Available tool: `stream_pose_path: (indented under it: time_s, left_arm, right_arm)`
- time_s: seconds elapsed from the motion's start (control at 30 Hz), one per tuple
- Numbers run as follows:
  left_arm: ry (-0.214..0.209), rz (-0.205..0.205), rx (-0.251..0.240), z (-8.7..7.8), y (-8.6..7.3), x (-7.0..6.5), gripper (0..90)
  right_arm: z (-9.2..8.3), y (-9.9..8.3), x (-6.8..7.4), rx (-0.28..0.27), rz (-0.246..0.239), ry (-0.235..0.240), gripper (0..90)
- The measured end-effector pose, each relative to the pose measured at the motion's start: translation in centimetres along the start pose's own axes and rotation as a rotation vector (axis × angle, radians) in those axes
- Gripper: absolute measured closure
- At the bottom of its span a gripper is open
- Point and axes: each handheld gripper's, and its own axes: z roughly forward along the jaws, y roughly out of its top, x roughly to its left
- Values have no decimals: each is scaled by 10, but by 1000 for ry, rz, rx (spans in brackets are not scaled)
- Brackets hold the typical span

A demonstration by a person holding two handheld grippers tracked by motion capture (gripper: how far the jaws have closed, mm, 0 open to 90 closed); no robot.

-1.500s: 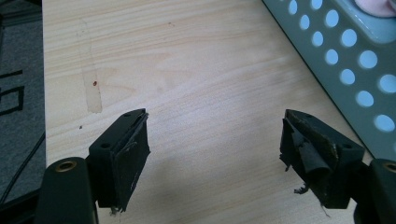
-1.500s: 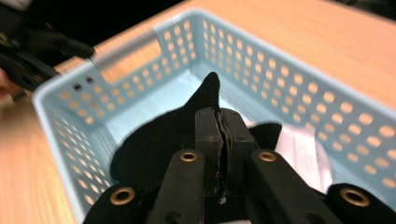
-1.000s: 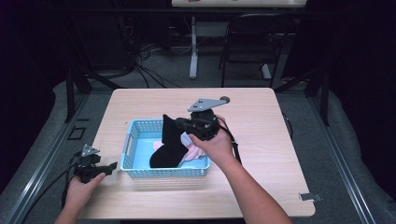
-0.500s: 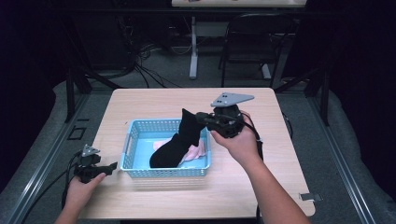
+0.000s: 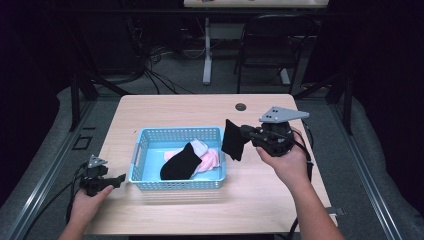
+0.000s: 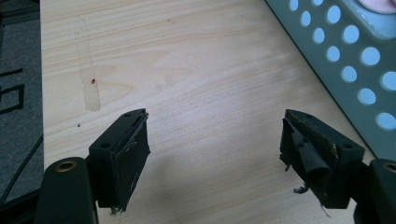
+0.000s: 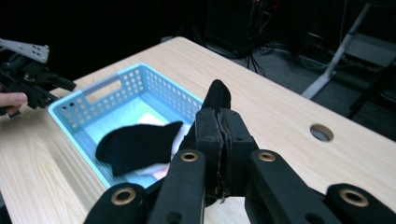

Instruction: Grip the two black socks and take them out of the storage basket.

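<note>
One blue perforated basket [image 5: 150, 150] sits on one wooden table [image 5: 165, 112]. Two black socks: one in the basket [image 5: 180, 162], one hanging from the right claw [image 5: 233, 140]. Two claws, left [image 5: 120, 178] and right [image 5: 243, 131].

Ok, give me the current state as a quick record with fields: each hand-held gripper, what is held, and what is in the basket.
left hand-held gripper: open, holding nothing, low over the table's left edge beside the basket
right hand-held gripper: shut on a black sock, raised to the right of the basket
basket: blue, perforated, near the middle of the table
basket contents: another black sock lying on top of pink and white cloth items
held sock position: hanging outside the basket, by its right wall
</note>
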Motion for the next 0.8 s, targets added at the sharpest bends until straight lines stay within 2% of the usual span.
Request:
stream_pose_path:
  time_s: [0.2,0.43,0.53,0.57,0.6,0.63,0.67,0.7,0.77,0.8]
  left_arm:
    - [5,0,0,0,0,0,237]
    - [3,3,4,1,0,-1,237]
    - [5,2,2,1,0,-1,237]
    - [5,2,2,1,-1,-1,237]
    - [3,1,3,1,-1,0,237]
    - [3,1,2,1,-1,0,237]
    - [2,0,2,1,-1,0,237]
    - [2,0,3,1,-1,0,237]
    - [2,-1,1,1,-1,0,237]
    - [2,0,2,1,-1,0,237]
  right_arm:
    - [-1,-22,-5,17,25,-8,873]
    - [10,-47,-8,41,64,7,873]
    - [20,-66,-21,70,105,-11,873]
    - [20,-66,-21,70,105,-11,873]
    - [26,-78,-32,91,141,-37,872]
    - [26,-78,-32,91,141,-37,872]
    - [31,-92,-47,97,186,-50,872]
    - [31,-92,-47,97,186,-50,872]
    - [37,-109,-61,119,247,-86,872]
    - [39,-125,-73,133,294,-110,871]
